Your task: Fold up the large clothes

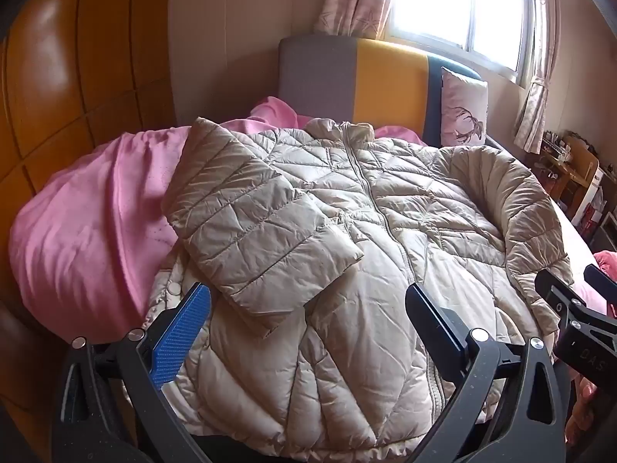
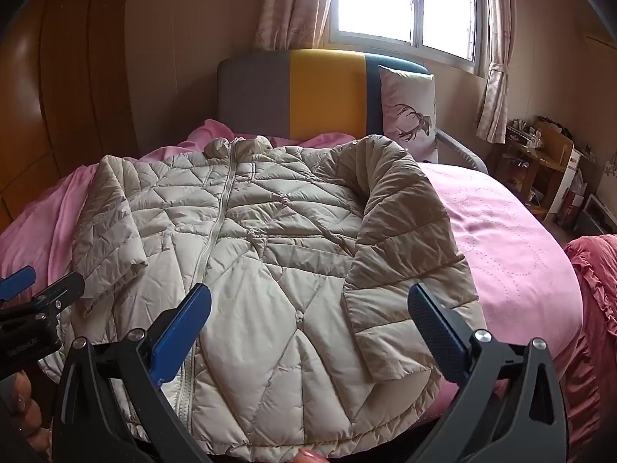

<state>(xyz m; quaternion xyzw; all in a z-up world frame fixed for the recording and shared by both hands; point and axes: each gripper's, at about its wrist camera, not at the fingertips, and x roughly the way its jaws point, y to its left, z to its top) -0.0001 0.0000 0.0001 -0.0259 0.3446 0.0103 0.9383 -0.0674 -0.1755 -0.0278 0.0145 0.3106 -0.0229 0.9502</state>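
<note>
A beige quilted puffer jacket (image 1: 370,231) lies front up on the pink bed, zipper closed, collar toward the headboard. Its left sleeve (image 1: 254,223) is folded in across the chest. Its right sleeve (image 2: 401,239) is folded in over the right side. The jacket also shows in the right wrist view (image 2: 254,254). My left gripper (image 1: 308,301) is open and empty above the jacket's hem. My right gripper (image 2: 308,301) is open and empty above the hem too. The right gripper also shows at the right edge of the left wrist view (image 1: 570,289), and the left gripper at the left edge of the right wrist view (image 2: 42,285).
The pink bedspread (image 2: 509,239) covers the bed. A grey, yellow and blue headboard (image 2: 300,92) and a deer pillow (image 2: 408,112) stand at the far end. A wooden wardrobe (image 1: 58,77) is on the left. A cluttered wooden shelf (image 2: 540,166) is on the right.
</note>
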